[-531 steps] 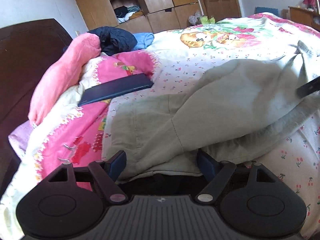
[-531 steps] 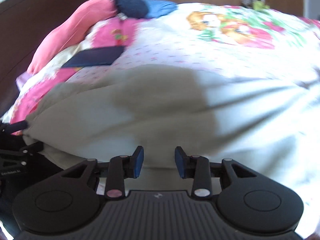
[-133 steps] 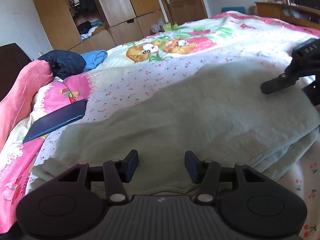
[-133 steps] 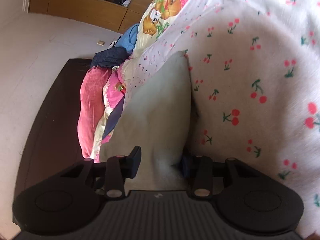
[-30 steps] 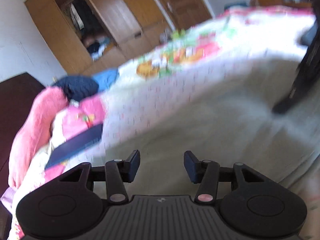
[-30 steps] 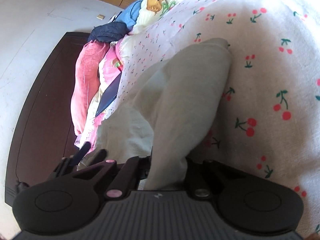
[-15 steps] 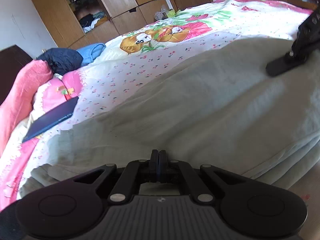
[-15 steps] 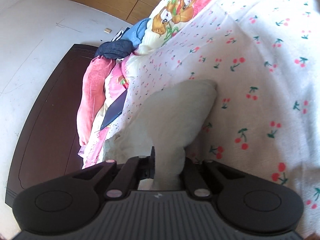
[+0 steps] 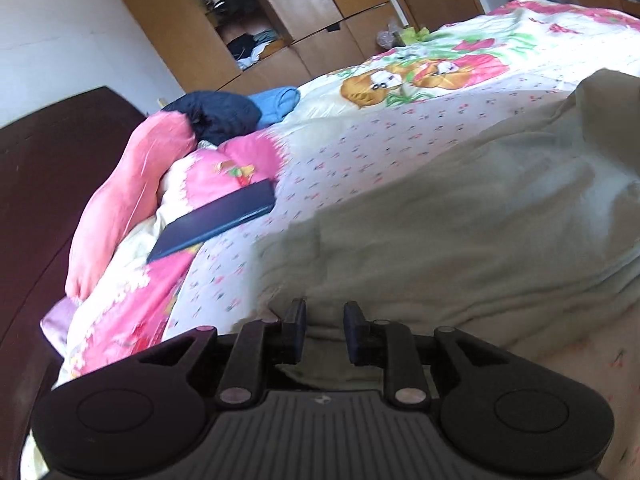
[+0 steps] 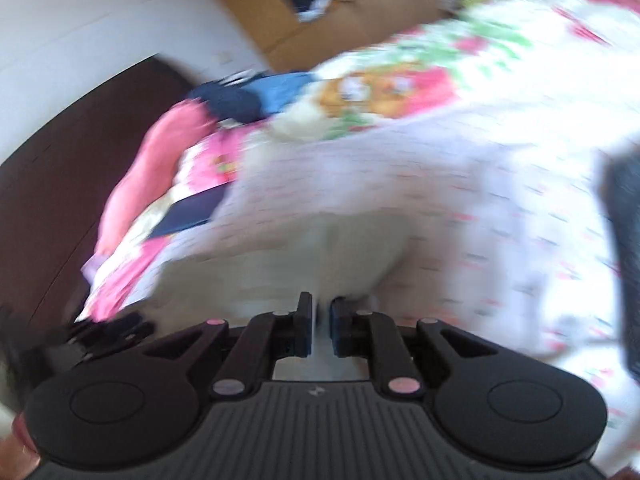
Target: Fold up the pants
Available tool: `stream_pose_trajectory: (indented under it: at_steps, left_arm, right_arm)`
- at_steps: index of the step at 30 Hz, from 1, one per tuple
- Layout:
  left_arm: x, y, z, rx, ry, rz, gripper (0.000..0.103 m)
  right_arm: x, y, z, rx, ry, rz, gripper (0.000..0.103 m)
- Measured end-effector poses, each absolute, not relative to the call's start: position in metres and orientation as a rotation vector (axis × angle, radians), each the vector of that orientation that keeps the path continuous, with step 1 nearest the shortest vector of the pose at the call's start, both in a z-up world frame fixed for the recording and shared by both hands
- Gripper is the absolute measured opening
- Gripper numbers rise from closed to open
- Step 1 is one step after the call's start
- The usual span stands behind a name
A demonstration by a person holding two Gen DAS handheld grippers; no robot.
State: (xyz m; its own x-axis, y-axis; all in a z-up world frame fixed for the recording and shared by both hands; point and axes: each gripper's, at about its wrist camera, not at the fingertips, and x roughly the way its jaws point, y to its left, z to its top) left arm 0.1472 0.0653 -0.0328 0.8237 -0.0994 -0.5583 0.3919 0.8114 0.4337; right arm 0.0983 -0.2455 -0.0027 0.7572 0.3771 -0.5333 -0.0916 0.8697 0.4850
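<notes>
Two grippers are being held low over a bed (image 9: pixel 460 136) covered with a cherry-print sheet, and the pale grey-green pants (image 9: pixel 460 232) are being shown lying across it in a broad, rumpled fold. In the left wrist view the pants are filling the middle and right of the picture, with their near edge running under the left gripper (image 9: pixel 324 330). Its jaws are being opened: a clear gap is being shown between the blue pads, cloth is lying in that gap, and the pads are not being pressed onto it.

In the right wrist view, which is heavily blurred, the right gripper (image 10: pixel 319 330) is being seen with only a narrow slit between its pads. Its jaws are also being opened, and pale cloth of the pants (image 10: pixel 320 248) is standing in the slit; whether the pads are being pressed on it cannot be told through the blur.

A dark blue flat case (image 9: pixel 216 224) is being seen resting on a pink quilt (image 9: pixel 224 168) left of the pants, well apart from them. A pink pillow (image 9: pixel 128 196) is leaning against a dark headboard (image 9: pixel 36 184), with a navy garment (image 9: pixel 216 116) and a blue one (image 9: pixel 276 104) bundled beyond it. A wooden wardrobe (image 9: pixel 280 12) is standing open at the back.
</notes>
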Motion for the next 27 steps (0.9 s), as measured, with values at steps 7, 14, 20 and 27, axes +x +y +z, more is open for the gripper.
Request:
stream_pose_trajectory:
  at_steps: [7,14,20,27]
  left_arm:
    - [0.137,0.112,-0.033,0.496,0.561,-0.251,0.056]
    - [0.137,0.132,-0.047,0.435,0.545,-0.274,0.061]
    - [0.138,0.140,-0.046,0.376,0.529,-0.289,0.061]
    - [0.137,0.145,-0.047,0.344,0.522,-0.302,0.061]
  right_arm:
    - [0.167,-0.086,-0.026,0.190,0.686,0.600,0.036]
    - [0.174,-0.054,-0.023,0.017,0.673,0.535,0.036]
    - [0.184,-0.030,-0.024,-0.053,0.694,0.557,0.039]
    - [0.196,0.008,-0.033,-0.126,0.642,0.535,0.036]
